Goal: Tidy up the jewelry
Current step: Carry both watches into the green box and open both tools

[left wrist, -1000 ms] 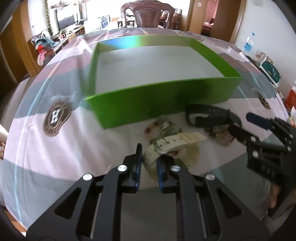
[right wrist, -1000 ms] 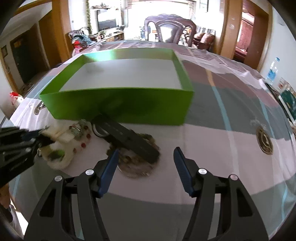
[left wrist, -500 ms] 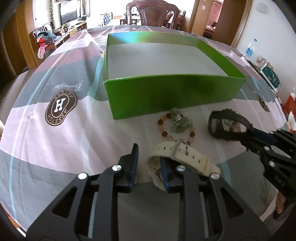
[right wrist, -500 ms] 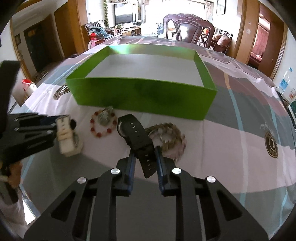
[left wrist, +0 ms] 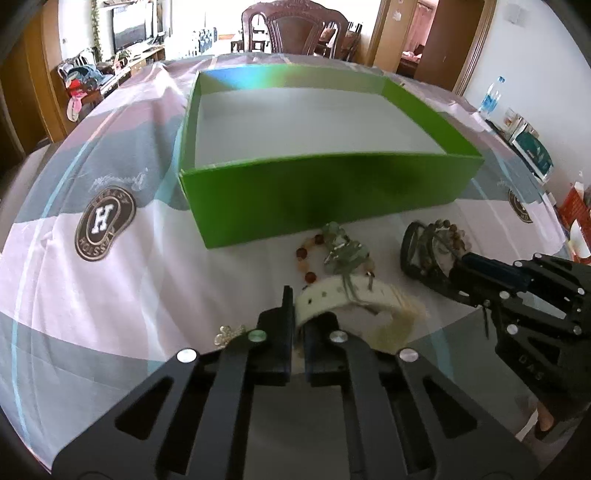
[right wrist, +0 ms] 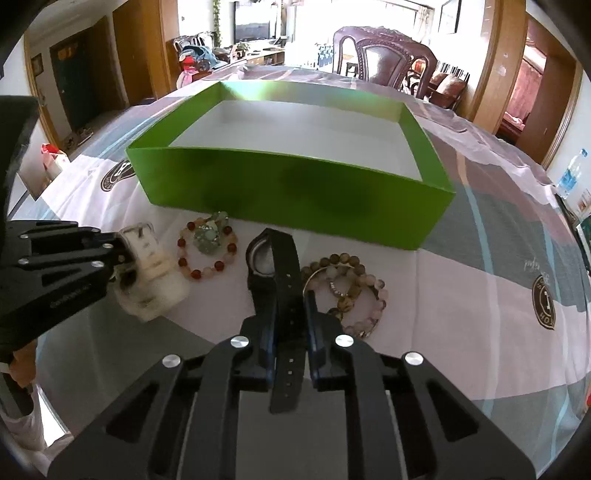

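An empty green box (left wrist: 325, 192) (right wrist: 288, 188) stands on the patterned tablecloth, with jewelry in front of it. My left gripper (left wrist: 299, 317) (right wrist: 122, 251) is shut on the strap of a white watch (left wrist: 343, 299) (right wrist: 151, 280). My right gripper (right wrist: 290, 306) (left wrist: 461, 269) has its jaws closing, pads against the strap of a black watch (right wrist: 280, 273) (left wrist: 417, 254). Between the watches lies a red bead bracelet with a green pendant (right wrist: 208, 236) (left wrist: 343, 251). Brown bead bracelets (right wrist: 364, 275) (left wrist: 452, 230) lie right of the black watch.
A small flower-shaped brooch (left wrist: 229, 334) lies on the cloth left of my left fingers. A water bottle (left wrist: 489, 98) and boxes (left wrist: 532, 151) stand at the table's right edge. A wooden chair (left wrist: 295, 33) sits behind the table. A person's hand holds each gripper.
The right jaws went from wide open to closed around the black watch strap. The left jaws narrowed onto the white strap, and the white watch shifted away from the bead bracelet.
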